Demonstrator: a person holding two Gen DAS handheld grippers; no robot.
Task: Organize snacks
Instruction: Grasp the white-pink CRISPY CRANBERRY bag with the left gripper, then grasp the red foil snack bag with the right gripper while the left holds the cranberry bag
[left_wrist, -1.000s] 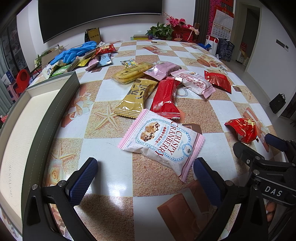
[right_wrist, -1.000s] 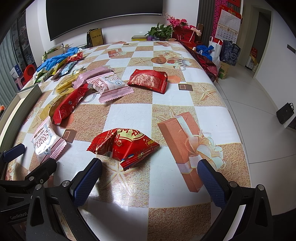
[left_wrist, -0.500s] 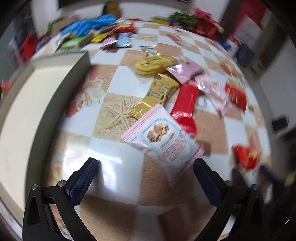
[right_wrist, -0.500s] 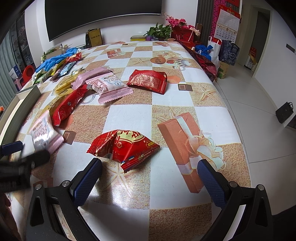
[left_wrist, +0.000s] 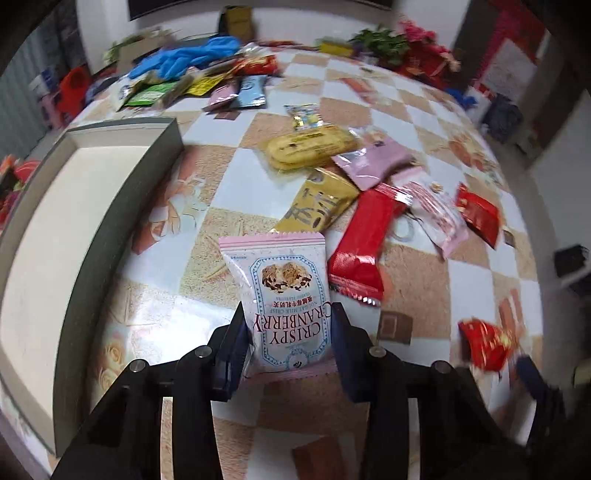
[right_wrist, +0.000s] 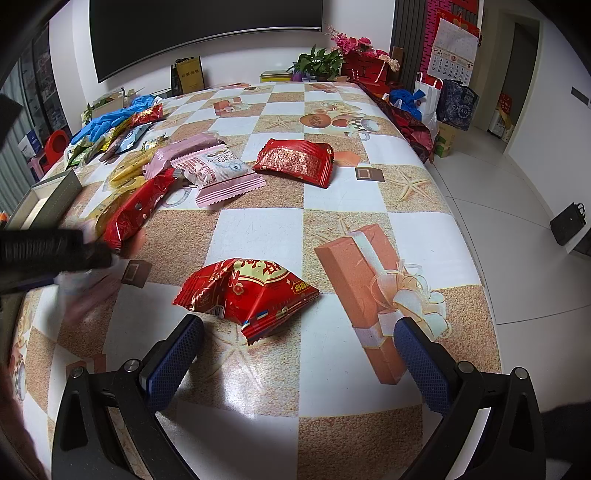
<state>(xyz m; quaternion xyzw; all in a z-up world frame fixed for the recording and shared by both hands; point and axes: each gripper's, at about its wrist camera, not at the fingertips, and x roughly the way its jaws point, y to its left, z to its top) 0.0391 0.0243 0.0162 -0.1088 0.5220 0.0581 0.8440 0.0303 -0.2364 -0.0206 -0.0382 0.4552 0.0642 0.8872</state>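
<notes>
While the left claw (left_wrist: 290, 343) was closing, its blue pads pressed both side edges of the pink cranberry crisp packet (left_wrist: 282, 295), which stood upright between them above the checkered surface (left_wrist: 229, 192). That packet was pink-edged with a white panel, a biscuit picture and "CRISPY CRANBERRY" lettering. Beside it lay a grey-walled box (left_wrist: 151, 177). Wide apart and holding nothing, the right claw (right_wrist: 295, 354) hovered near a crumpled red packet (right_wrist: 251, 291).
</notes>
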